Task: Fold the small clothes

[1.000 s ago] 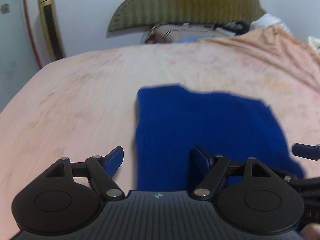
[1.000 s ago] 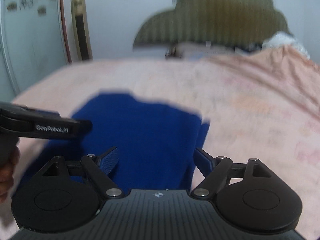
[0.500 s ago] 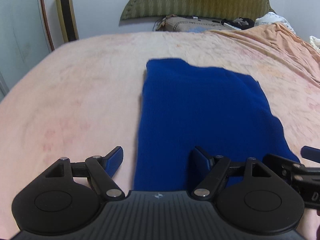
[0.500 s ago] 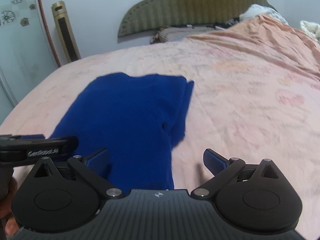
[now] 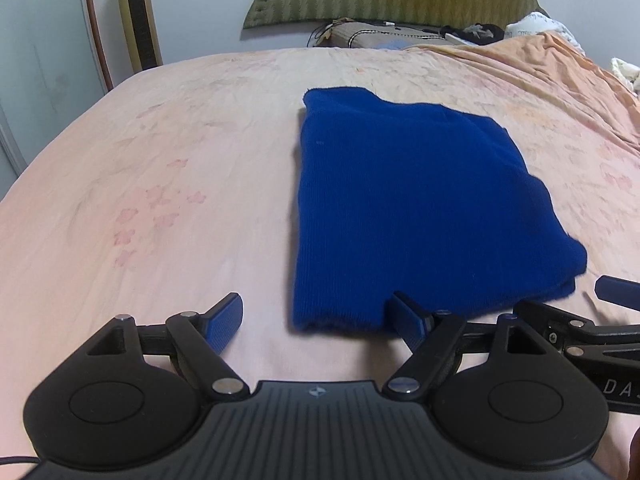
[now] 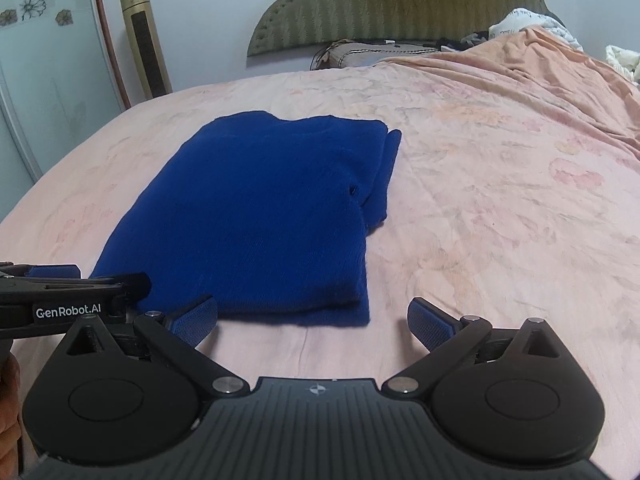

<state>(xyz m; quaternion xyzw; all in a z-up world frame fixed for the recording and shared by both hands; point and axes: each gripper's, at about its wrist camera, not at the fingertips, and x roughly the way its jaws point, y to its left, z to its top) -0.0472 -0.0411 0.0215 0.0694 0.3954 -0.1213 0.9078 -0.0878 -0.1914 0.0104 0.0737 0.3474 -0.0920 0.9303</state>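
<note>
1. Folded royal-blue knit garment (image 5: 416, 216), lying flat on the bed's pale pink floral sheet (image 5: 168, 168).
2. Left gripper (image 5: 318, 318): fingers opening, nothing between them (its right pad overlaps the garment's near hem in view).
3. Right gripper (image 6: 312, 318): fingers spread wide, empty, just short of the garment's near edge.

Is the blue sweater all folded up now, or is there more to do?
Looks nearly done: the blue sweater lies on the pink bedsheet as a flat folded rectangle, though a folded layer pokes out along one side. Nothing is in hand: the left gripper is opening and the right gripper stands wide, both empty at its near edge. Left, perhaps: tucking that side in, or another fold.
</note>
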